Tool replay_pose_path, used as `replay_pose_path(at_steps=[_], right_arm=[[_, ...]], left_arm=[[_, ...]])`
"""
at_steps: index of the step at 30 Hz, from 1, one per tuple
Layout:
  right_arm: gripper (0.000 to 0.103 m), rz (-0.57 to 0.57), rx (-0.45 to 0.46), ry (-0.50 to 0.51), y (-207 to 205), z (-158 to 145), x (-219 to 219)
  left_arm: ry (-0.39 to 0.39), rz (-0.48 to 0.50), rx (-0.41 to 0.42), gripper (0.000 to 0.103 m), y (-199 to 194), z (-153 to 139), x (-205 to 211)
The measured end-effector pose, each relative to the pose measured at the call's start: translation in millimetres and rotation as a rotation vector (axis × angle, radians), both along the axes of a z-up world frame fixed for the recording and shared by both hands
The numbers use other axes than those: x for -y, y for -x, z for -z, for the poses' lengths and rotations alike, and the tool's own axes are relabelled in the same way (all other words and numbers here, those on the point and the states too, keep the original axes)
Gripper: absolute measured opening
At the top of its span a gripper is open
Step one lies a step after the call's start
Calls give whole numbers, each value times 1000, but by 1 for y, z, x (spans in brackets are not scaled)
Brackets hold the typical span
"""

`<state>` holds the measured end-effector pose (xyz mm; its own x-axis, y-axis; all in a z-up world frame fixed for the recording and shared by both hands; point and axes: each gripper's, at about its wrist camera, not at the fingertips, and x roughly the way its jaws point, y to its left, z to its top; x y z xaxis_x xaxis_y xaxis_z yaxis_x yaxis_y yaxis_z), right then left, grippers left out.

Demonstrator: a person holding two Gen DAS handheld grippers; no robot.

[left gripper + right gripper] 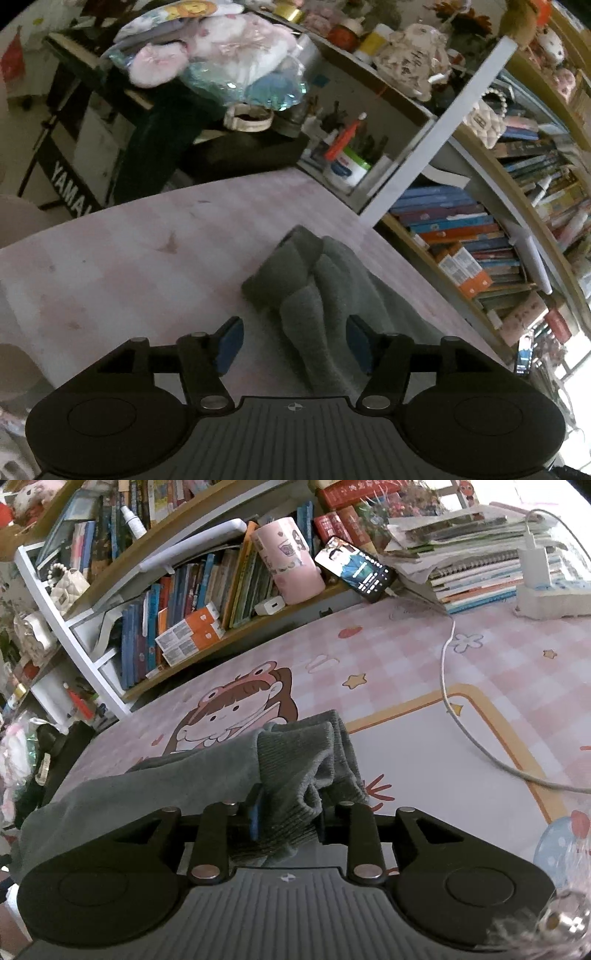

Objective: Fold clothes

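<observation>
A grey knit garment (317, 288) lies bunched on the pink checked desk mat (147, 251). My left gripper (293, 341) is open, its blue-padded fingers on either side of a fold of the grey cloth without pinching it. In the right wrist view my right gripper (286, 812) is shut on the garment's ribbed cuff end (295, 775) and holds it a little above the mat (406, 672). The rest of the garment trails off to the left (147, 786).
A bookshelf packed with books (184, 602) runs along the desk's far edge. A pink mug (291, 561), a phone (354, 568), stacked notebooks (480, 572) and a white charging cable (454, 709) lie at the right. A keyboard stand (66, 184) and plush toys (221, 48) are beyond the left end.
</observation>
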<state>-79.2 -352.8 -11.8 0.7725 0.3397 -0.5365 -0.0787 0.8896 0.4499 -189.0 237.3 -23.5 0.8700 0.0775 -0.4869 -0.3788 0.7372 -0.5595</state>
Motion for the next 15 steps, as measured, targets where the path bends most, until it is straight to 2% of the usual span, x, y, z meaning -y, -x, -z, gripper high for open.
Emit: replay_pose_path(at_steps=[1,2,7,9,11,13,15], right_arm=[[10,-12,11,6,1,-3,-1],[8,-24,21,13,2,-5,-2],[7,-53,210,93,19,-39,-10],[7,-54,181,145,15,-37,-14],[9,-38,83,161,5,-21,-14],[14,-17,12,167,-2,-8,-13],[35,28,24,151,1,-8,-8]], left_arm=[[0,-3,-9,62,0,1,0],[-1,-6,-19,62,-1,3,0],[5,6,-28,63,-5,3,4],[7,13,-25,63,-8,3,5],[15,17,-22,64,-9,4,6],[18,19,-15,66,-9,4,6],[23,21,-15,66,-9,4,5]])
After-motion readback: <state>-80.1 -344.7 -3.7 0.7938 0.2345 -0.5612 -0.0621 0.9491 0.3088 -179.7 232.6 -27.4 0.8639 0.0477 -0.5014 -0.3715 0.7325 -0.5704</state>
